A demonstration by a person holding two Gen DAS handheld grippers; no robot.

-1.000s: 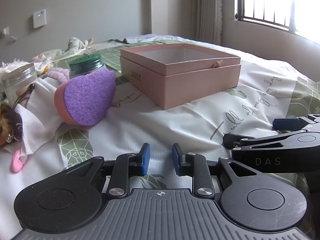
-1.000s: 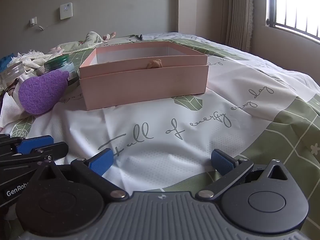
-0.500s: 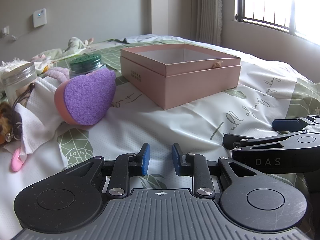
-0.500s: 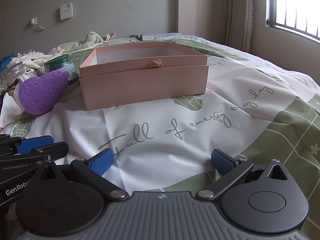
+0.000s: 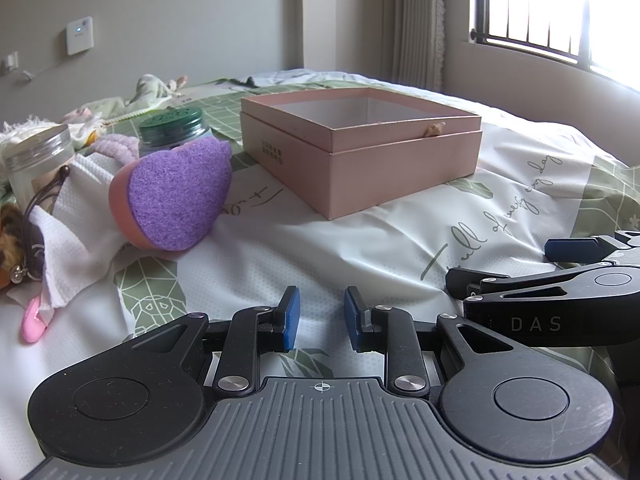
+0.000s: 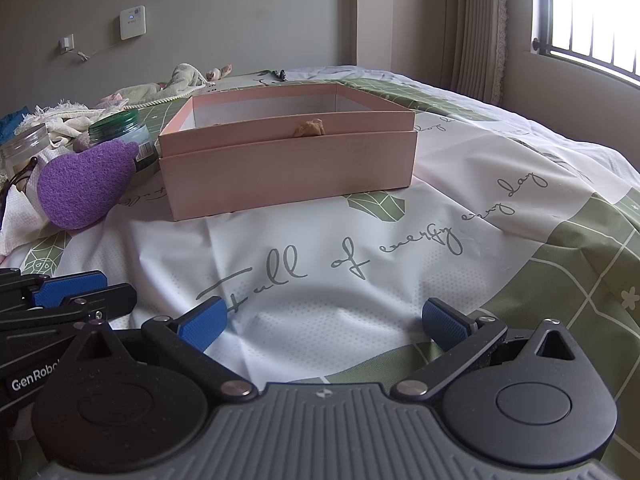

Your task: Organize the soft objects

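Note:
An open pink box [image 5: 362,148] stands on the bed; it also shows in the right wrist view [image 6: 288,160]. A heart-shaped sponge, purple face on a pink body [image 5: 176,196], leans on a white cloth [image 5: 76,224] left of the box, and shows in the right wrist view [image 6: 86,184]. My left gripper [image 5: 318,318] rests low on the bedspread, its jaws a narrow gap apart and empty, short of the sponge and box. My right gripper [image 6: 324,320] is wide open and empty, in front of the box.
Two jars stand behind the sponge: a green-lidded one [image 5: 174,126] and a silver-lidded one [image 5: 38,156]. A pink clip [image 5: 32,322], dark hair ties [image 5: 36,208] and more fabric items [image 6: 72,120] lie at the left. Wall and window are beyond the bed.

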